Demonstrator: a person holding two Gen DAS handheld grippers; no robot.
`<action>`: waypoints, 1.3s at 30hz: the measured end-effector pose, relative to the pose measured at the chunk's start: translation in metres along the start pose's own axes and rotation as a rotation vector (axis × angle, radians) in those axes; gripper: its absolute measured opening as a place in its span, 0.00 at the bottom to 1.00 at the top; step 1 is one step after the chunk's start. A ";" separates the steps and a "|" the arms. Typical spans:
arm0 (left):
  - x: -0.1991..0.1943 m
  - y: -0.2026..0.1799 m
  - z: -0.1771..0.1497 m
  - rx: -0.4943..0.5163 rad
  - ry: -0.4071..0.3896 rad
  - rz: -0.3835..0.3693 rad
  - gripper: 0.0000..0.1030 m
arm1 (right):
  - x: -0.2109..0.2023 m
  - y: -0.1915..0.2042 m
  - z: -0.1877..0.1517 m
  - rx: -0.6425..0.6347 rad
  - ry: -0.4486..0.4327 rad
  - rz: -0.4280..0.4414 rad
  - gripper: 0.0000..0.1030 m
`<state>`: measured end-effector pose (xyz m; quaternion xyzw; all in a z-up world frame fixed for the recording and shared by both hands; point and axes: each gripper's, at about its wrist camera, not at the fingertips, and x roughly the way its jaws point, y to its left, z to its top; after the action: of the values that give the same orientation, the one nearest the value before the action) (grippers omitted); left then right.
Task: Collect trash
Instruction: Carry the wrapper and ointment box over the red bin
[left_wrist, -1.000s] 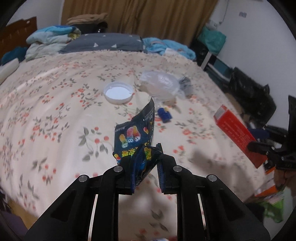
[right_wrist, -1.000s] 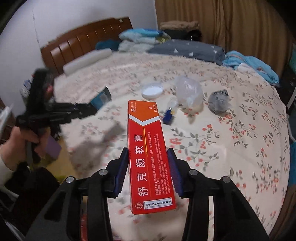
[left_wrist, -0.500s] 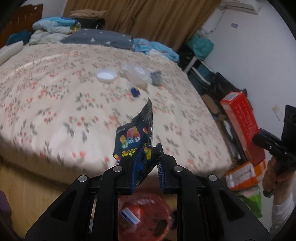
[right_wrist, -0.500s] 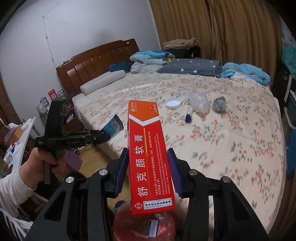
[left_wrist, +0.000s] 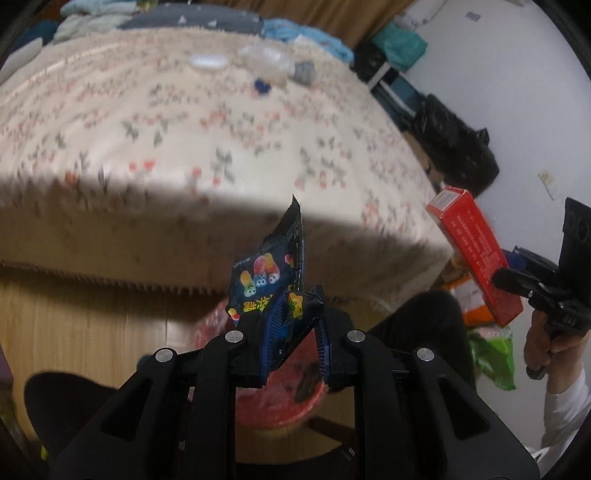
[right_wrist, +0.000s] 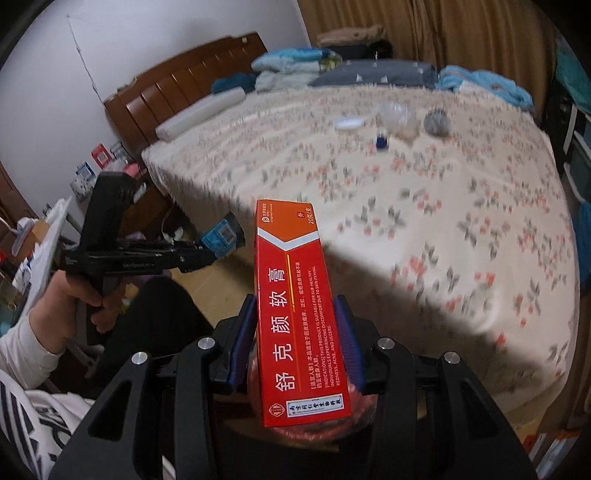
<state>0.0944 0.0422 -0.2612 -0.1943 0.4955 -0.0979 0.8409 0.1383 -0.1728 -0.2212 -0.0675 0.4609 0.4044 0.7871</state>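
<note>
left gripper (left_wrist: 291, 325): your jaws narrow, pinching one dark candy wrapper (left_wrist: 267, 273), standing up and away
right gripper (right_wrist: 295, 343): your jaws mid-wide, clamped on one red carton (right_wrist: 299, 314), long axis running away from you
red bin (left_wrist: 280, 391): one, directly beneath both loads, near side of bed (left_wrist: 221, 155)
left on bed, far: white lid, clear bag, grey wad, blue bit – one each

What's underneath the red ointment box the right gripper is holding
Under the red box, clamped in the right gripper, a red bin shows as a curved edge. The box and gripper cover the bin's inside.
</note>
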 end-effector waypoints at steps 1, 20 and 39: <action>0.005 0.002 -0.005 -0.001 0.022 0.002 0.18 | 0.007 0.000 -0.005 0.003 0.024 -0.004 0.41; 0.119 0.028 -0.061 0.000 0.410 0.025 0.18 | 0.128 -0.019 -0.069 0.015 0.389 -0.069 0.41; 0.237 0.068 -0.093 -0.058 0.693 0.054 0.18 | 0.231 -0.040 -0.099 -0.010 0.656 -0.110 0.41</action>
<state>0.1276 -0.0022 -0.5188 -0.1603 0.7591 -0.1214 0.6192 0.1576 -0.1140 -0.4683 -0.2226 0.6834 0.3202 0.6171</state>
